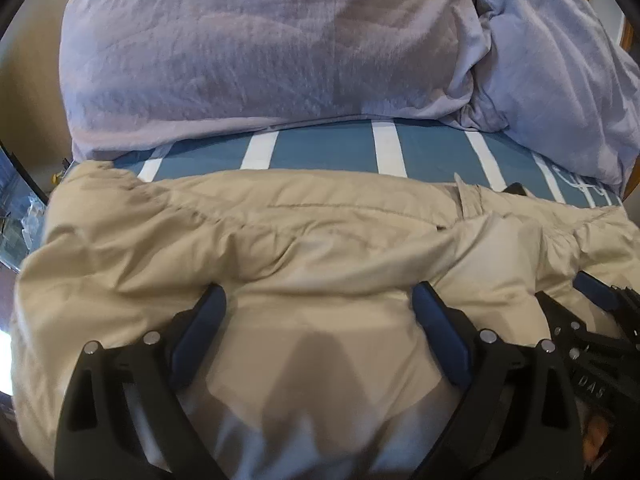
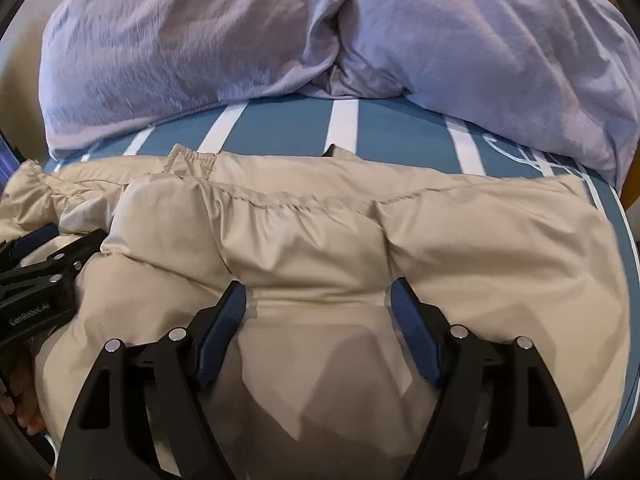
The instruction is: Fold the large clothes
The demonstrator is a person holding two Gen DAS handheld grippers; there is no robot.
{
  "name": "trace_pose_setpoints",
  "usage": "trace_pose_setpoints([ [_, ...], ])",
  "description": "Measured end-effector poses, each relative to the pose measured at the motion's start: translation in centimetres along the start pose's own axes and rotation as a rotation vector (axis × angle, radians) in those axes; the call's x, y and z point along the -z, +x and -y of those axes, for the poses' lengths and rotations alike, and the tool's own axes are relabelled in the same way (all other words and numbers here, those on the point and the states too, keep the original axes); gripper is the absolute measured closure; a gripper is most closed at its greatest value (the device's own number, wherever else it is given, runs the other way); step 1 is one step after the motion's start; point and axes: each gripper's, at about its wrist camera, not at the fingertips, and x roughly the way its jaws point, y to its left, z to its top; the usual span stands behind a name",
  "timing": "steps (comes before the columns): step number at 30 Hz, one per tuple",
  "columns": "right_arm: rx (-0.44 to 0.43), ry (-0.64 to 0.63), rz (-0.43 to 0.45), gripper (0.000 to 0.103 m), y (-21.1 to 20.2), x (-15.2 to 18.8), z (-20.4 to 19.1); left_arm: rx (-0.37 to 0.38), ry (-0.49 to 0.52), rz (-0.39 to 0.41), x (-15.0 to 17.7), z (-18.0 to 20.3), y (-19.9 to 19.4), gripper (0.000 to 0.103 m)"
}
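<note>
A beige puffy jacket (image 1: 280, 232) lies spread across a blue and white striped bed sheet (image 1: 328, 152). My left gripper (image 1: 320, 296) is open, its blue-padded fingers resting on the jacket's near fold with fabric between them. My right gripper (image 2: 318, 292) is open too, pressed on the jacket (image 2: 360, 216) the same way. The right gripper shows at the right edge of the left wrist view (image 1: 592, 292). The left gripper shows at the left edge of the right wrist view (image 2: 40, 248). An elastic cuff (image 2: 192, 158) lies at the jacket's far edge.
Two lilac pillows (image 1: 260, 52) (image 2: 480, 60) lie across the head of the bed behind the jacket. A strip of striped sheet (image 2: 304, 128) shows between them and the jacket. The bed edge drops off at the left (image 1: 24, 200).
</note>
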Motion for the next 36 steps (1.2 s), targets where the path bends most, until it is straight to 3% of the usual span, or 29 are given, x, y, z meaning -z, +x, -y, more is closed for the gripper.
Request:
trace_pose_setpoints([
  [8,-0.012,0.081,0.063,0.028,-3.4,3.0,3.9,0.003,-0.017,0.047,1.7,-3.0,-4.6,0.009],
  [10,-0.001,0.104,0.044,0.028,-3.1,3.9,4.8,-0.016,-0.037,0.049,2.2,-3.9,-5.4,0.009],
  [12,0.023,0.079,-0.002,0.028,-2.0,4.3,4.7,-0.032,-0.063,0.046,2.6,-4.9,-5.9,0.009],
  [26,0.009,0.118,0.027,0.028,-5.0,5.9,5.2,-0.104,-0.217,0.071,8.1,-11.1,-11.7,0.01],
  [36,0.027,0.105,0.03,0.028,-5.7,6.8,4.4,-0.143,-0.386,0.018,11.3,-16.5,-12.0,0.01],
])
